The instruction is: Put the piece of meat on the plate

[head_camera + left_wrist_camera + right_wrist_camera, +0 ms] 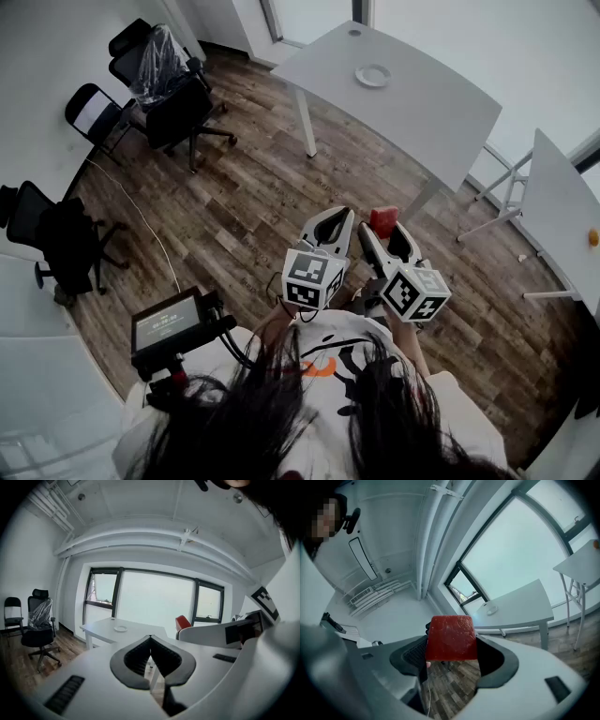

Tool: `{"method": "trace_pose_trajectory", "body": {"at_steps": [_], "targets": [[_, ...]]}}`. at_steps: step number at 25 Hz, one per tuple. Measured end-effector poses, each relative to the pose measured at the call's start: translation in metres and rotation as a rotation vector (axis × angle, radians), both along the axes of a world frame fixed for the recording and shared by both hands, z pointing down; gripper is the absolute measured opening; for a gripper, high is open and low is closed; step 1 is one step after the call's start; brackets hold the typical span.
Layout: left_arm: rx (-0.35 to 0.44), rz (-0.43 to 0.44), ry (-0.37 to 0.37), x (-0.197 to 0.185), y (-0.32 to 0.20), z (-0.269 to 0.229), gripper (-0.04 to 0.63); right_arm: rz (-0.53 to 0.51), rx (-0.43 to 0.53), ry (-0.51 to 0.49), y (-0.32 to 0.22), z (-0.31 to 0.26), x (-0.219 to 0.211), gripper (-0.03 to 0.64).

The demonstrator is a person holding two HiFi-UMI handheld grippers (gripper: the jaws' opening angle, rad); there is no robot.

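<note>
Right gripper (381, 229) is clamped on the piece of meat (451, 638). Its jaws stand wide because the red slab is wide; a pad sits on each side and the meat fills the gap. The grip is low on the slab, so the top edge pokes above the jaw tips. That likely leaves a free end to touch down first. The slab sits square between the pads with no visible sag, so it looks secure for carrying.

Left gripper (150, 638) has its jaws closed together, tips meeting, with nothing between them. It is carried just beside the right one at about the same height. It looks idle and parked out of the way, since one gripper is enough for this job.

Both tools are held close in front of the person's body. They point roughly level toward the white table (431, 117).

Plate (372, 76) is small, white and empty. It sits near the far edge of that table, well apart from the grippers, with bare wood floor (244, 216) between. So the meat is in the air and not yet near its target. My read is a carry stage: walk up to the table first, then lower and release.

Office chairs (173, 89) stand off to the left, clear of the path.
</note>
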State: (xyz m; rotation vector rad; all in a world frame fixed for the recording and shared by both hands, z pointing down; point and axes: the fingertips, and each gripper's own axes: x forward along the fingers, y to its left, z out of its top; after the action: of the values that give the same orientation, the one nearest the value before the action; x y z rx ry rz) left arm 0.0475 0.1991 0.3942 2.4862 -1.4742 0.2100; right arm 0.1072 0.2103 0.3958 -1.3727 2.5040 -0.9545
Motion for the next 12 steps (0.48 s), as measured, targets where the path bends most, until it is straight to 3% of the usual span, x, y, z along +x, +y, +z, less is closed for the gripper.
{"method": "trace_pose_trajectory", "body": {"at_steps": [12], "targets": [[0.01,-0.002,-0.008,0.0008,-0.0072,-0.0004,0.006,0.0,0.01,0.013,-0.0083,0.0021,-0.0003,0.307]]}}
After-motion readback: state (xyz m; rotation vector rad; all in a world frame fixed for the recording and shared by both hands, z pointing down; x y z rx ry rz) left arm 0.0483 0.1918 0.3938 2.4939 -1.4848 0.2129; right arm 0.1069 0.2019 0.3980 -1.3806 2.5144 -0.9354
